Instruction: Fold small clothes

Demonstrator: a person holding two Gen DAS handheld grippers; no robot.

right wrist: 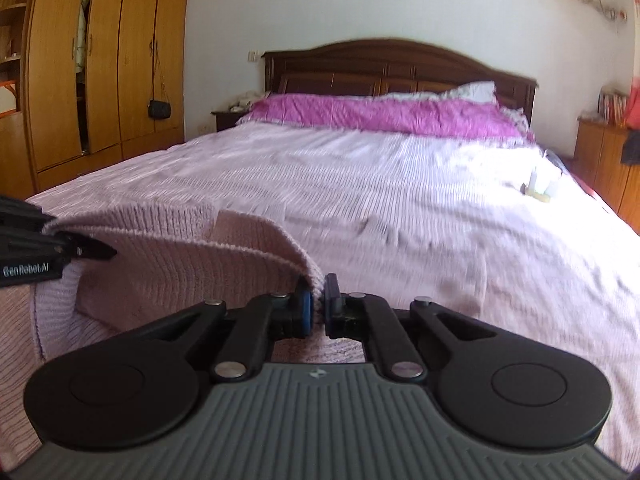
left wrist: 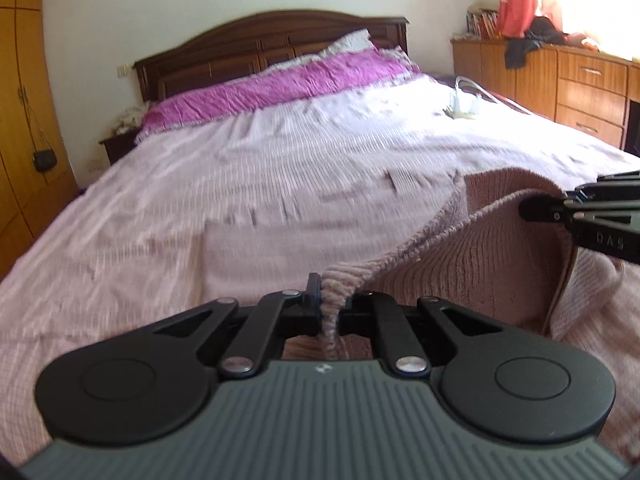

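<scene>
A small pink ribbed knit garment [left wrist: 472,264] is lifted off the bed between both grippers. My left gripper [left wrist: 331,300] is shut on one end of its ribbed edge. The right gripper [left wrist: 536,208] comes in from the right of the left wrist view and pinches the other end. In the right wrist view the garment [right wrist: 176,256] sags to the left, my right gripper [right wrist: 316,304] is shut on its edge, and the left gripper [right wrist: 96,252] holds the far end. The lower part of the garment is hidden behind the gripper bodies.
A wide bed with a pale pink bedspread [left wrist: 280,168] stretches ahead to a purple pillow cover [left wrist: 280,84] and dark wooden headboard [right wrist: 400,64]. A small clear item [left wrist: 464,104] lies at the bed's right. Wardrobe [right wrist: 100,60] stands left, wooden drawers [left wrist: 580,88] right.
</scene>
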